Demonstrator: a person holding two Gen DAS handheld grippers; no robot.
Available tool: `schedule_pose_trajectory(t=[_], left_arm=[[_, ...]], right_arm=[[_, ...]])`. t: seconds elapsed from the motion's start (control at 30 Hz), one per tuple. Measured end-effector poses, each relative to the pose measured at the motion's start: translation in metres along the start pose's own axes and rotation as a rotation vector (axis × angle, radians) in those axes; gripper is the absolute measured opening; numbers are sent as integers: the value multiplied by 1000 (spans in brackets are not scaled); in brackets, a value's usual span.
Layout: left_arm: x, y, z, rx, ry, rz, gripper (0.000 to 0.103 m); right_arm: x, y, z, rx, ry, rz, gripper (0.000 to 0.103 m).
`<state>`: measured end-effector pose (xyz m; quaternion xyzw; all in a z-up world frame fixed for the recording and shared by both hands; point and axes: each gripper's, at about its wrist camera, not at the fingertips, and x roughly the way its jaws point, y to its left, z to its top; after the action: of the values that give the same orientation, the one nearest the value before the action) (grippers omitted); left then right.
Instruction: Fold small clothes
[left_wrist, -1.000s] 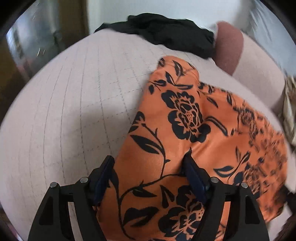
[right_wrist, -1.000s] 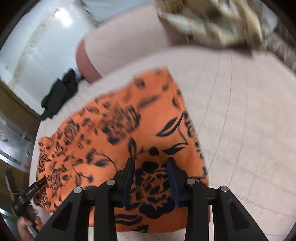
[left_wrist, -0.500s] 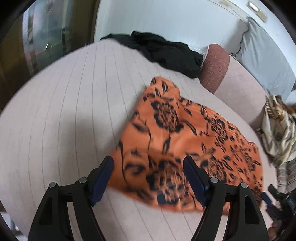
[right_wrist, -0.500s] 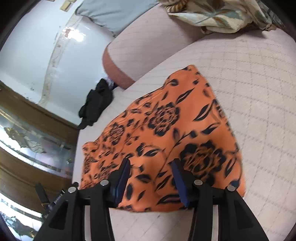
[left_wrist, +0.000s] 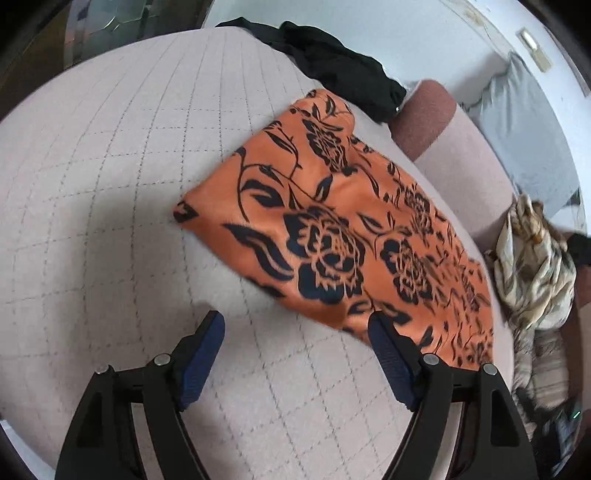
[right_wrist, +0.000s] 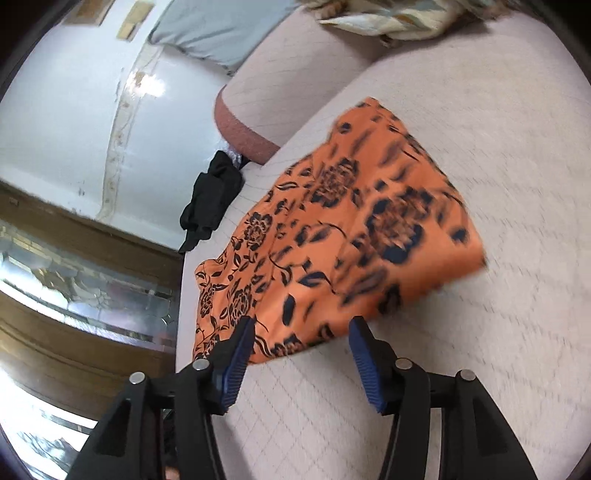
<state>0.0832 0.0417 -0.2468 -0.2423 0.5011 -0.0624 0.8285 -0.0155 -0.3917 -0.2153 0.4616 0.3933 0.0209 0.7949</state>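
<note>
We hold both grippers above a pale quilted cushion (left_wrist: 122, 177), each pointing down and forward at the orange cloth (left_wrist: 332, 221) that lies flat on it.

Our left gripper (left_wrist: 297, 332) has its jaws wide and still opening, with nothing between them but bare cushion. The cloth lies just ahead of it and to the right; its near edge runs across in front of the right fingertip (left_wrist: 380, 332), and whether it touches that pad we cannot tell. The cloth stretches away from this gripper to the far right, its black flower print facing up. Beyond its far end sits a black garment (left_wrist: 340, 70), next to a reddish-brown bolster end (left_wrist: 428, 118). Far to the right of the gripper a crumpled patterned fabric (left_wrist: 532, 269) is heaped against the backrest.

Our right gripper (right_wrist: 301, 332) has its jaws about half spread and opening. The cloth's near edge (right_wrist: 295, 343) lies just ahead, between the two fingertips as seen from here, but the pads do not press on it. From this gripper the cloth (right_wrist: 332, 240) runs forward and spreads to both sides, blurred on its right part. The black garment (right_wrist: 210, 199) lies farther ahead and to the left, at the cushion's far edge, with the bolster (right_wrist: 240, 125) just beyond it. The patterned fabric (right_wrist: 399, 18) lies far ahead, at the top of the view.
</note>
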Motion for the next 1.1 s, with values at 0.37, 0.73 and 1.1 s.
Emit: schedule_pose_trajectory(t=[0.37,0.73,1.1], left_arm=[[25,19,28,-181,-45,-228,88],[30,19,34,-204,-82,-218,52],[39,14,39,-170,-110,-189,33]], right_arm=[[28,-52,8,238,7,-47,62],[59,-65,26,322,-50,-6,64],[75,-64,45,290,-112,-72,28]])
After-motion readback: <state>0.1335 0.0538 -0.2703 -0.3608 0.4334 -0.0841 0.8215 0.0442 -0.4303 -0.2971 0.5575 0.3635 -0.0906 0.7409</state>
